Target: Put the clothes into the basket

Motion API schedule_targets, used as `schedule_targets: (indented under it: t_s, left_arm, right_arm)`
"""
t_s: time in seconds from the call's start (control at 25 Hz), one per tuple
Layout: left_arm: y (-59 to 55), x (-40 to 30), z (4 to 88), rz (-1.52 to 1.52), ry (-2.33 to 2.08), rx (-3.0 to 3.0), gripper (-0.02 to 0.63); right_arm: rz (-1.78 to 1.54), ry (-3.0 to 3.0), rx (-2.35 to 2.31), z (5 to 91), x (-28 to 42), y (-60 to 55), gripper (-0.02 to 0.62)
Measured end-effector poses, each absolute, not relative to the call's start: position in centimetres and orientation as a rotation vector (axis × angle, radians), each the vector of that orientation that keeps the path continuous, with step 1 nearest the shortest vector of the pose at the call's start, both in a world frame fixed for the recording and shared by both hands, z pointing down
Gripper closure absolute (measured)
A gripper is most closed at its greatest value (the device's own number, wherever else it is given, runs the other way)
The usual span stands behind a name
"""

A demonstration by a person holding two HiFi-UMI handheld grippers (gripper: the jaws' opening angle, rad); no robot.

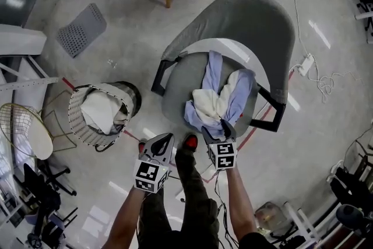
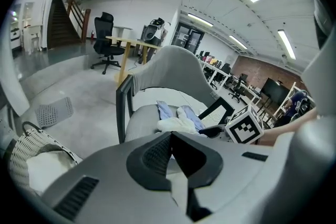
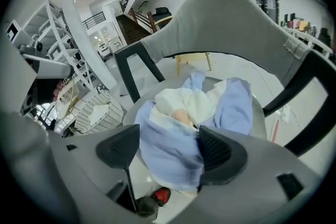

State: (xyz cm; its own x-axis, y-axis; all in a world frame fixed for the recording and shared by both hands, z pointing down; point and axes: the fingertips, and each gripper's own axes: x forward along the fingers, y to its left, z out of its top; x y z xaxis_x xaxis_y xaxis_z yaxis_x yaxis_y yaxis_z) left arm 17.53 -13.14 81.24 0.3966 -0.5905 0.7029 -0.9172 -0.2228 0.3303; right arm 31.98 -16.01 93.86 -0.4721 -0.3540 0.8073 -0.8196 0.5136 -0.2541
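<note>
right hand-held gripper (image 3: 168, 152): jaws wide open, one on each side of the blue cloth (image 3: 170, 147) but not squeezing it yet
left hand-held gripper (image 2: 170, 136): jaws shut, nothing in it, hanging off the front left corner of the chair (image 1: 175, 87)
clothes: blue cloth and cream cloth (image 1: 210, 105) are bunched together on the seat, and the blue one spills over the front edge
basket (image 1: 73, 119): on the floor, well apart from the chair's left side, with a white cloth (image 1: 100, 111) already in it
risk 1: the two pieces look tangled, so pinching only the blue could drag the cream halfway off and drop it on the floor
risk 2: a shallow bite on that loose fold could slip on the way across
risk 3: a trailing end could snag the chair's arm or hang over the basket rim instead of going in
count, clothes on seat: 2 (1 blue, 1 cream); can't tell if anything's underneath
count, clothes in basket: 1
count, baskets: 1
count, hand-held grippers: 2
</note>
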Motion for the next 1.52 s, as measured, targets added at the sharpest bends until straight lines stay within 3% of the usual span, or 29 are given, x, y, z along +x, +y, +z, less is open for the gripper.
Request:
schedule_targets:
  t_s: [0.4,0.64,0.76,1.52]
  left_arm:
    - [-11.6,16.3,83.8,0.539,-1.304,1.852,0.600]
    - [-11.2,15.2,83.6,0.539,-1.320,1.842,0.600]
    - [-11.4,14.6,83.1,0.537,-1.334,1.846,0.600]
    - [-12.9,14.6,72.3,0.486,-1.349,2.041,0.600]
  right_arm:
    - [0.784,-1.981,0.974,97.5,31.8,-16.5,0.258]
    - [0.806,-1.975,0.999,97.5,32.5,-16.5,0.425]
    - [0.822,-1.989,1.024,96.9,32.7,-17.0,0.463]
    - [0.773,-2.120,1.316,81.4,34.0,-20.6,0.477]
